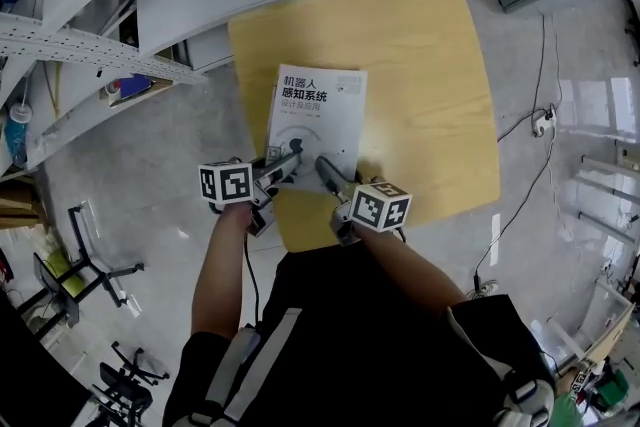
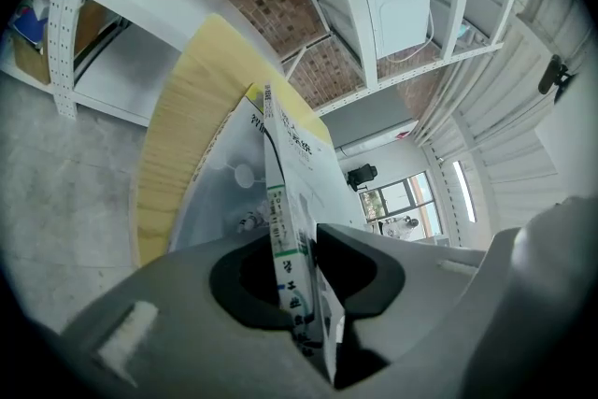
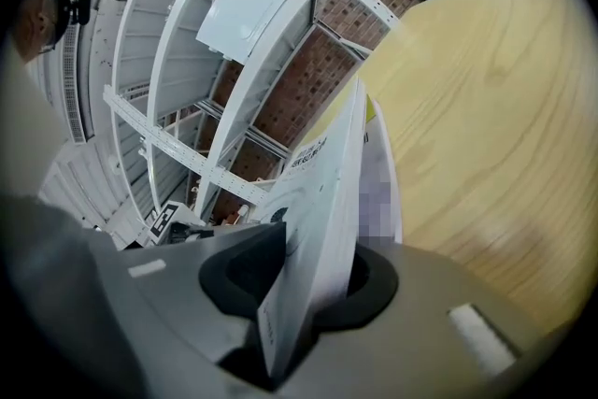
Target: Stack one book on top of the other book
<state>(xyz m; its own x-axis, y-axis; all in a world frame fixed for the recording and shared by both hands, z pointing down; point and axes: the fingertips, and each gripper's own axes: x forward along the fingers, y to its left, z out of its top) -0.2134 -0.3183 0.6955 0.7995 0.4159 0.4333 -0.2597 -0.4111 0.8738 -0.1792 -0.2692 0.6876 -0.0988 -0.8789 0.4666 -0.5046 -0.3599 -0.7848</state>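
Note:
A white book (image 1: 315,120) with black Chinese title print lies on the yellow wooden table (image 1: 420,65), and both grippers grip its near edge. My left gripper (image 1: 292,158) is shut on its near left corner; in the left gripper view the spine (image 2: 280,229) stands between the jaws. My right gripper (image 1: 325,163) is shut on its near right part, with the cover (image 3: 322,201) pinched between the jaws. Under it a second white book (image 2: 215,182) shows, its edge (image 3: 385,173) peeking out beside the held one. In the head view the top book hides it.
White metal shelving (image 1: 90,45) stands at the far left, close to the table's left edge. Cables and a power strip (image 1: 543,122) lie on the grey floor to the right. Chair bases (image 1: 85,275) stand at the lower left. The table's right half is bare wood.

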